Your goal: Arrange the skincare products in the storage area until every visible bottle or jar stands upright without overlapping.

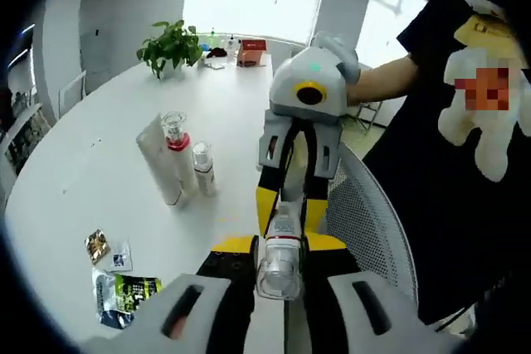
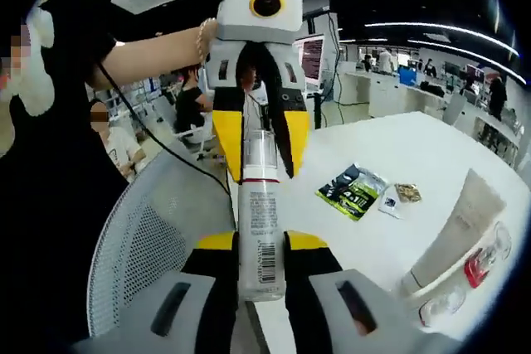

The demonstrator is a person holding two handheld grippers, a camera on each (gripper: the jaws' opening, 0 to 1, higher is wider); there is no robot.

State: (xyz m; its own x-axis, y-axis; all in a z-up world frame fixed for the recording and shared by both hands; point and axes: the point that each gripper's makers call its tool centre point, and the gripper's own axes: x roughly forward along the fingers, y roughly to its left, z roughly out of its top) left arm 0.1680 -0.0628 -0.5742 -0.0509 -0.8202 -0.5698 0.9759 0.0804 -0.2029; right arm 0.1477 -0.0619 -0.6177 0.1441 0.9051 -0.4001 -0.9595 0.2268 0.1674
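White counter (image 1: 99, 163), round-edged, takes up most of the left gripper view beyond and to the left of the left claw (image 1: 280, 248). A white mesh chair (image 1: 369, 221) sits just right of that claw at the counter edge; in the right gripper view it is at lower left of the right claw (image 2: 261, 242). A person in a black top (image 1: 448, 163) stands behind the chair, hands on both tools.

Both claws meet over the counter edge, pointing at each other, each clamped on one end of the same spray bottle (image 2: 260, 221): clear body, barcode label, red band. Right claw's jaws grip the labelled body; left claw's jaws pinch the clear cap end. Bottle is held lying along the claws, off the counter.

Beyond-left of left claw, mid-counter: white tube (image 1: 159, 162) standing w/ a clear-capped bottle w/ red collar (image 1: 177, 151) touching it, and a small pump bottle (image 1: 204, 168) just beside. In the right gripper view, the tube and red-collared bottle are to the right of the right claw, near the rim of the view.

Nearer, left of left claw: green-black sachet (image 1: 126, 292), two small packets (image 1: 108, 250) just beyond it. Far end of the counter: potted plant (image 1: 172, 46), a red box (image 1: 250, 51), and some small items too blurred to ID.
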